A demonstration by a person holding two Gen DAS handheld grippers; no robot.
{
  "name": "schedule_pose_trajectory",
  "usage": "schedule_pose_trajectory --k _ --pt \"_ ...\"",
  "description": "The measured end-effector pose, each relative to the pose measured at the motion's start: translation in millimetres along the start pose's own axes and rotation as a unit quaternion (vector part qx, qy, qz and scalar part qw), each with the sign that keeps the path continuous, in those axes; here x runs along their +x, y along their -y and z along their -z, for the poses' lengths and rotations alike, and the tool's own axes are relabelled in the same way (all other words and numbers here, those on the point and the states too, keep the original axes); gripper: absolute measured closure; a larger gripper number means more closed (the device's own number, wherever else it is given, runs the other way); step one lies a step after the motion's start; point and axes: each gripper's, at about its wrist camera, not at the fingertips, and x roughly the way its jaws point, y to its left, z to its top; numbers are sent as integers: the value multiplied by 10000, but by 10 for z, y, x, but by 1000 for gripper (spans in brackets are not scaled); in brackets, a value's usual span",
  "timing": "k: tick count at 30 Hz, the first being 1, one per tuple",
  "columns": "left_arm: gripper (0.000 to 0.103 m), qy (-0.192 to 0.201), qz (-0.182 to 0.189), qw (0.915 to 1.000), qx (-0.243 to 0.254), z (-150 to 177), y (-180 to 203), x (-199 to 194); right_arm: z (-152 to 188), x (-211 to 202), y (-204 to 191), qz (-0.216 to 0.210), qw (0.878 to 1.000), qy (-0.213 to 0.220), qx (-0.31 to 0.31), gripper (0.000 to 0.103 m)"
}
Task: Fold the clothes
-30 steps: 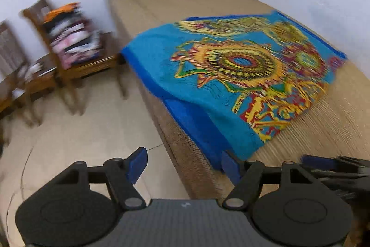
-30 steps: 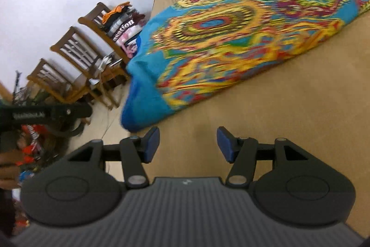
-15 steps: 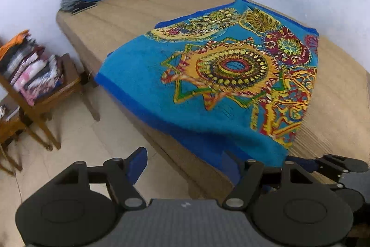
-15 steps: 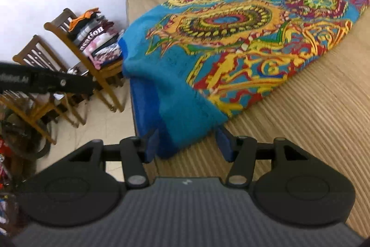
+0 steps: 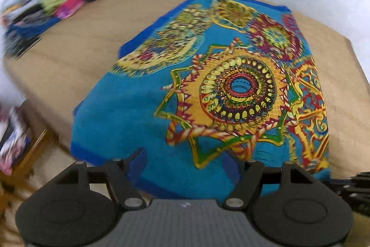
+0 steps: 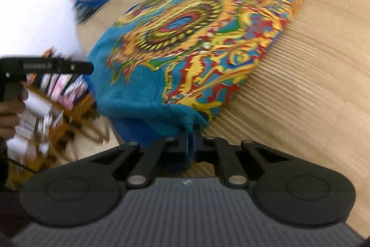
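A bright blue cloth (image 5: 238, 85) printed with yellow and red mandalas lies spread on the wooden table (image 5: 69, 50), its near edge draping over the table's side. My left gripper (image 5: 185, 159) hovers open over that near edge, with nothing pinched between its blue pads. In the right wrist view the cloth (image 6: 185, 38) runs away from me, and my right gripper (image 6: 190, 131) is shut on its near corner, where the fabric bunches into the pads. The left gripper's body (image 6: 46, 66) shows at the left, held by a hand.
A pile of mixed clothes (image 5: 34, 15) sits at the table's far left end. A wooden chair stacked with folded clothes (image 6: 57, 89) stands on the floor beside the table. Bare table wood (image 6: 312, 85) lies to the right of the cloth.
The right gripper moved onto the cloth's near corner and shut on it. The left gripper swung across from the floor side and now sits over the cloth's near edge, still open.
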Motion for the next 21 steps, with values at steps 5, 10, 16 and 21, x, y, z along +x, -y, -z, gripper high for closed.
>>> schedule_pose_trajectory --k 5,10,16,21 --pt "31 -265 483 9958 728 -58 -433 265 416 -150 -271 678 9868 576 1355 99" --pt "31 -74 432 9893 1391 -25 -878 330 879 -131 -808 1313 9651 781 2129 99" --pt "31 -62 534 9917 1165 -123 -1357 470 871 -129 -964 1955 9272 1688 2713 64" --pt "30 244 416 9929 1085 -201 -1568 628 686 86 -857 1924 9161 2219 2730 40"
